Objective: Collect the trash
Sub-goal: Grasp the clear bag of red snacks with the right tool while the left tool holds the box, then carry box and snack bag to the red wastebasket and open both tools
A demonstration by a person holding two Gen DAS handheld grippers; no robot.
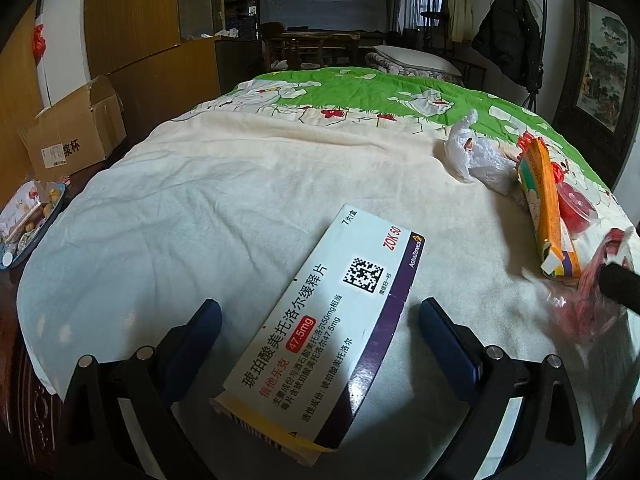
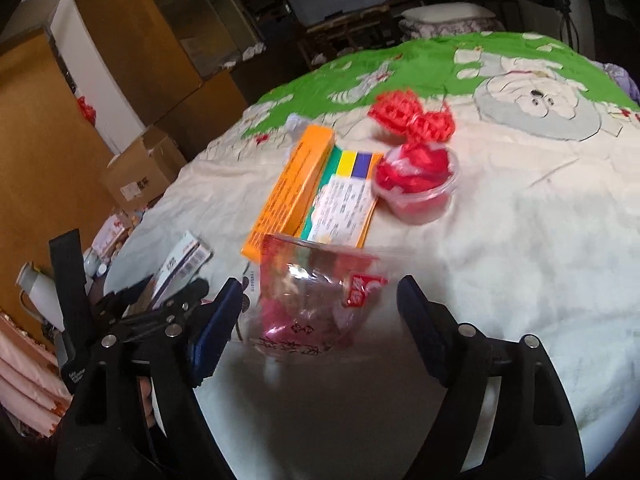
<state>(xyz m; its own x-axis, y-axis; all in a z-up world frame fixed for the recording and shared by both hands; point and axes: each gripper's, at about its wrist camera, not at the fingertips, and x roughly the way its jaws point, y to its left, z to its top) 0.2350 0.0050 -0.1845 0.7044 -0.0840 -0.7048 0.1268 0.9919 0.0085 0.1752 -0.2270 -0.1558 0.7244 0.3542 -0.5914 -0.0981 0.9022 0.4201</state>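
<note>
Left gripper (image 1: pixel 320 344) gaping around pill box (image 1: pixel 320 336), untouched: light, stiff, pinch long sides. Right gripper (image 2: pixel 320 320) gaping around crinkly wrapper (image 2: pixel 316 300): flimsy, slippery.

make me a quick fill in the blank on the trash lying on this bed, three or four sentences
1. The medicine box lies between the open fingers of the ___ gripper.
2. The clear plastic cup beside the orange box holds something ___ in colour.
3. The far part of the bedspread is ___ with a cartoon print.
4. Between the right gripper's open fingers lies a clear plastic ___ with red print.

Missing words: left; red; green; bag
</note>
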